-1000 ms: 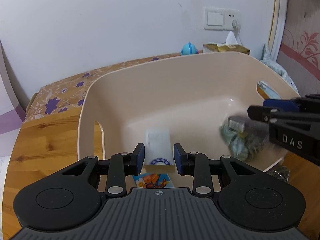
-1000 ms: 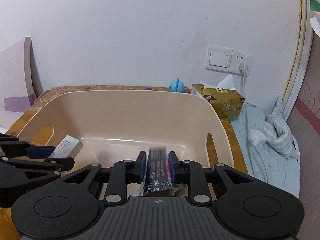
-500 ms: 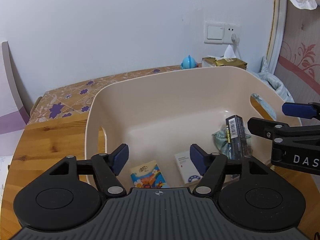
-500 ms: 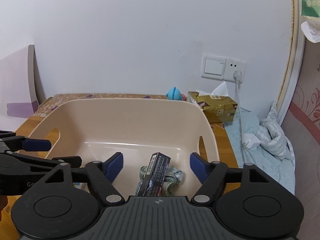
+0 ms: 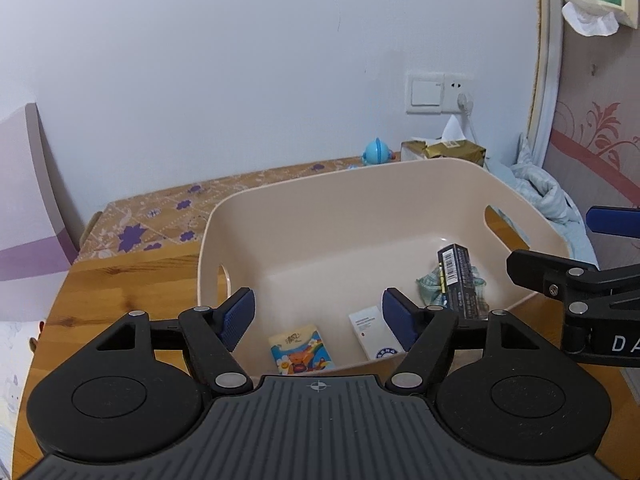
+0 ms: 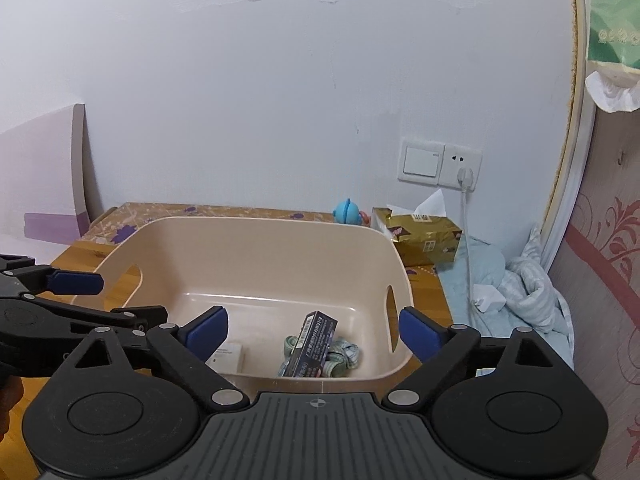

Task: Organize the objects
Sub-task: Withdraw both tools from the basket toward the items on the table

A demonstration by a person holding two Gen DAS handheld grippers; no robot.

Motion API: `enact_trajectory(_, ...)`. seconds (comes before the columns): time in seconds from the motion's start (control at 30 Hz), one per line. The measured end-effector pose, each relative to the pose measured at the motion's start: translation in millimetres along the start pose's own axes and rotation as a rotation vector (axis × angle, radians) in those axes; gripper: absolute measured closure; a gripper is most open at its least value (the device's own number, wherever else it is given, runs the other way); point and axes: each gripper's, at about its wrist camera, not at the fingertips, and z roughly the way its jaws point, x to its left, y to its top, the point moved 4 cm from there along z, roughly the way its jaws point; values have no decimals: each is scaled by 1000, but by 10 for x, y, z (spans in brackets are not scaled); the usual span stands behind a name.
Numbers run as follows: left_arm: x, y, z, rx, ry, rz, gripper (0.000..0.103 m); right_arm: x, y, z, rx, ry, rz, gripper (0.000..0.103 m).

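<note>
We hold our left gripper (image 5: 318,314) and right gripper (image 6: 313,330) above the near edge of a beige bin (image 5: 400,168) on a wooden table (image 5: 132,280). Both sets of jaws are opening and grip nothing; the things seen between them lie loose on the bin floor below.

Four things lie in the bin: one white box (image 5: 374,332), one small colourful packet (image 5: 300,346) just beside it on the left, one dark carton (image 6: 310,340), and one crumpled greenish cloth (image 6: 340,354) under that carton. The carton leans on the cloth near the bin's right wall.

Behind the bin we see one blue toy (image 6: 347,211), one gold tissue box (image 6: 424,232) below a wall switch and socket (image 6: 440,164), and pale bedding (image 6: 520,284) off the table's right end. A purple-and-white panel (image 5: 24,216) leans against the wall on the left. Nothing stands between our grippers and the bin.
</note>
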Motion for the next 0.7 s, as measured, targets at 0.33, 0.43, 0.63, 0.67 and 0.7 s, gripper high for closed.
enact_trajectory(0.33,-57,-37,-332,-47,-12,4,24,-9,-42,-315,-44,-5,-4,8)
enact_trajectory(0.43,-64,-61,-408,-52,-19,-5,24,-20,-67,-383,-50,-10,-5,8)
enact_trajectory(0.63,-76,-128,-539,-62,-25,-15,23,-17,-142,-516,-51,-20,-6,6)
enact_trajectory(0.67,-77,-143,-557,-61,-24,-12,23,-16,-157,-532,-50,-20,-6,6)
enact_trajectory(0.7,-75,-161,-577,-62,-22,-9,23,-10,-175,-554,-50,-21,-6,6)
